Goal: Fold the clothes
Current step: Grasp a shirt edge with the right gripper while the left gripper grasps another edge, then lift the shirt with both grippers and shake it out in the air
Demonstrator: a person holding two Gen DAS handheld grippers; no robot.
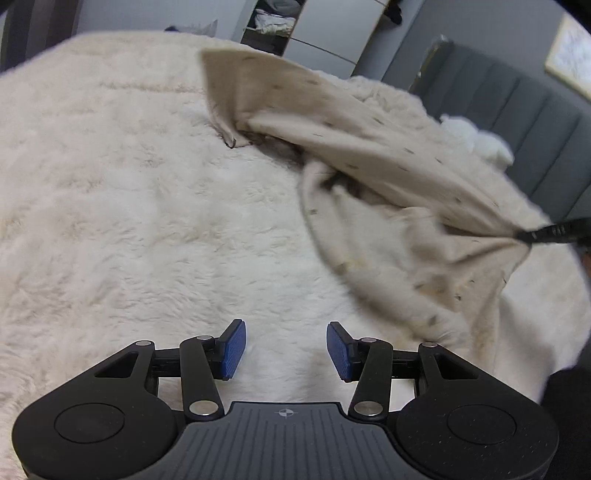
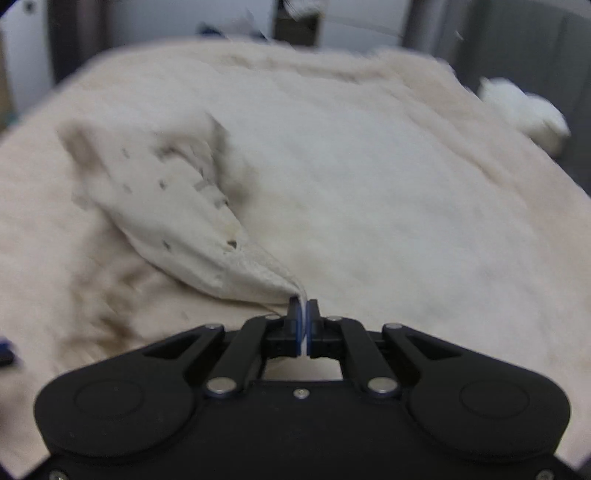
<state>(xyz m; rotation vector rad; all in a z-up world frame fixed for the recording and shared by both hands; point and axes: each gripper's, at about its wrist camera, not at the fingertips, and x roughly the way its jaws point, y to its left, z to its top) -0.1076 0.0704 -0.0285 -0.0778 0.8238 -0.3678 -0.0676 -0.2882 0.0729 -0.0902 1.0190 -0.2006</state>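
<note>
A cream garment (image 1: 369,155) with small dark specks lies crumpled on a fluffy white blanket (image 1: 129,203). In the left wrist view my left gripper (image 1: 285,349) hovers over bare blanket with its blue pads apart and nothing between them; the garment is up and to its right. The right gripper's black tip (image 1: 546,232) pinches the garment's edge at the far right and pulls it taut. In the blurred right wrist view my right gripper (image 2: 303,325) is shut on a thin edge of the garment (image 2: 177,206), which stretches away to the upper left.
A grey padded headboard (image 1: 517,122) runs along the right side, with a white fluffy item (image 2: 524,110) beside it. Beyond the bed stand pale wardrobe doors (image 1: 332,33) and an open shelf with folded laundry (image 1: 269,22). A dark object (image 2: 7,350) shows at the left edge.
</note>
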